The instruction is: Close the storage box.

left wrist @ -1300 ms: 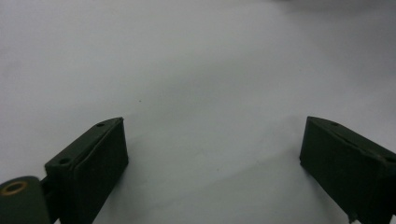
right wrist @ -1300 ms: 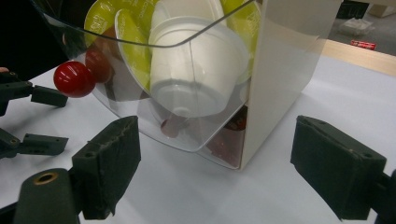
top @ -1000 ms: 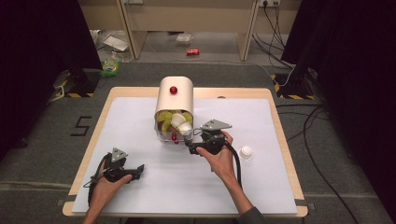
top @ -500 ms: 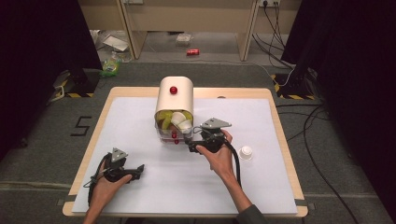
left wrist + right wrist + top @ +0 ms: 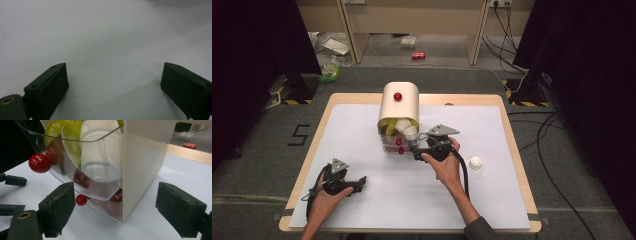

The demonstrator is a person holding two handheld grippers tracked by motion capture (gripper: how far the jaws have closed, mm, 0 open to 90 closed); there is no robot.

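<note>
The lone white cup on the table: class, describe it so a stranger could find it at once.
Start at the cream dispenser box mid-table. Move right, past the right gripper, to the small white cup on the white mat. Unlike the cups in the dispenser, it stands alone.

Left tongs (image 5: 360,183) agape, right tongs (image 5: 415,151) agape

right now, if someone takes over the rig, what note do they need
Left tongs: open, holding nothing, low over the white mat at the near left.
Right tongs: open, holding nothing, at the front of the dispenser, by the lower red knob.
Dispenser mid-table, upper drawer tipped open, full of cups. One white cup stands on the mat to the right.
Done: one cup apparently out. Left: probably grip a knob or take another cup.
</note>
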